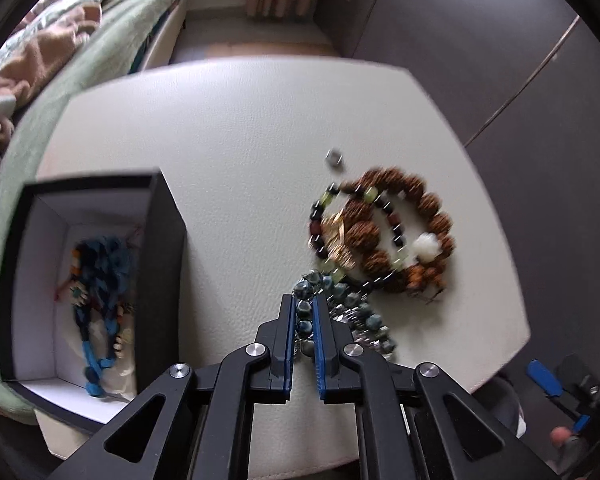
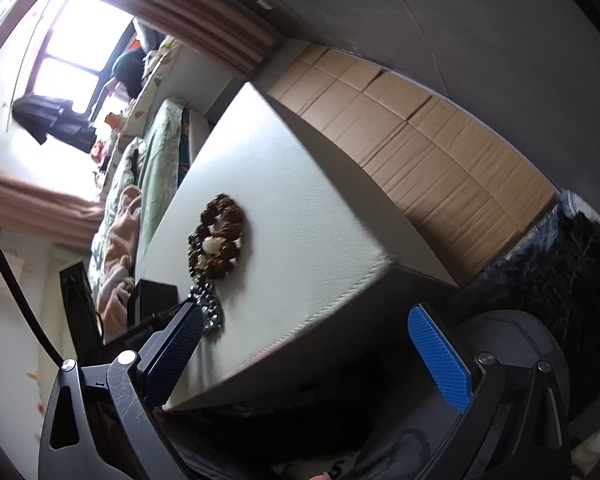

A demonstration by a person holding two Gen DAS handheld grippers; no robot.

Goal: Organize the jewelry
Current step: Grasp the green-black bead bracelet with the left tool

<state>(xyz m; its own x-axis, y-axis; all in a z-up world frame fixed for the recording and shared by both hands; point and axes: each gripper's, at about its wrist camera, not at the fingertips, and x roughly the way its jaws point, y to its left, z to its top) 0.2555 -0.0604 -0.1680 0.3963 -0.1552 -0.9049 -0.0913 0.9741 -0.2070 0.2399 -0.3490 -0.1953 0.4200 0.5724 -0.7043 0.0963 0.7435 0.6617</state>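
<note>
My left gripper is shut on a string of dark green-blue beads lying on the white padded table. Beyond it lie a brown seed bracelet with one white bead, a multicolour cube-bead bracelet with a gold piece, and a small silver bead. A black box with white lining stands at the left and holds blue-turquoise jewelry. My right gripper is open and empty, off the table's near corner. In the right wrist view the brown bracelet and the beads lie on the table.
A bed with green and brown bedding runs along the table's left side. A grey wall and flattened cardboard lie beyond the table. A dark furry rug is at the right. Curtains frame a bright window.
</note>
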